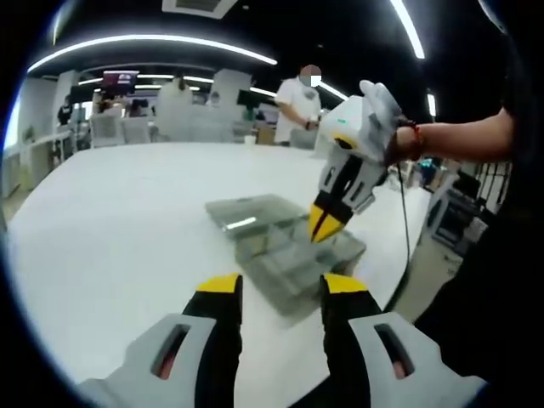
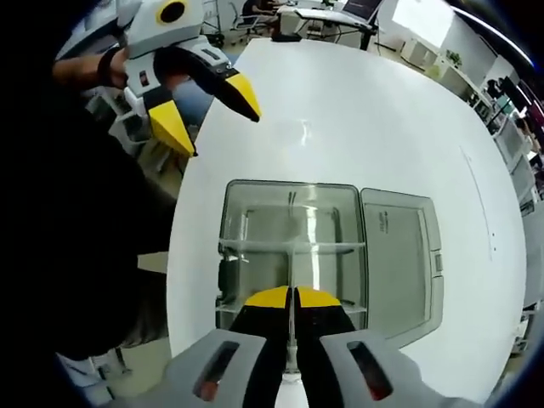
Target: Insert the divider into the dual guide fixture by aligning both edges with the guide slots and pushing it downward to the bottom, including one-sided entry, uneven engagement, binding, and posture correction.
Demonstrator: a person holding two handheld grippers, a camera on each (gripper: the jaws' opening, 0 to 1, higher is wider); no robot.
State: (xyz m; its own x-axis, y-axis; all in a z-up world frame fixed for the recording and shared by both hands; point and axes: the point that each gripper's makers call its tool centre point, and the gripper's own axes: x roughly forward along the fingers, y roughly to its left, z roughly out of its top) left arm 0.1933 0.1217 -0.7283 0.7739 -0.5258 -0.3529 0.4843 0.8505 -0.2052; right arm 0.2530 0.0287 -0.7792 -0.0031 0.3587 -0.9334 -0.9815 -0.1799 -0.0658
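Note:
A clear plastic guide fixture box (image 2: 255, 217) (image 1: 293, 255) stands on the white table (image 2: 357, 119), with a clear cross wall (image 2: 331, 247) inside it. My right gripper (image 2: 292, 297) is shut on a thin clear divider (image 2: 291, 268), seen edge-on and reaching down into the box's middle. From the left gripper view, the right gripper (image 1: 326, 225) points its yellow tips down into the box. My left gripper (image 1: 282, 287) is open and holds nothing, a little short of the box. It hangs open (image 2: 208, 115) beyond the box's far left corner.
The box's clear lid (image 2: 399, 255) (image 1: 242, 212) lies flat beside it. The table edge (image 1: 399, 272) runs close by the box, with a cable hanging there. People stand at the far side (image 1: 299, 102) among desks and chairs. A sleeve (image 2: 76, 221) fills the left.

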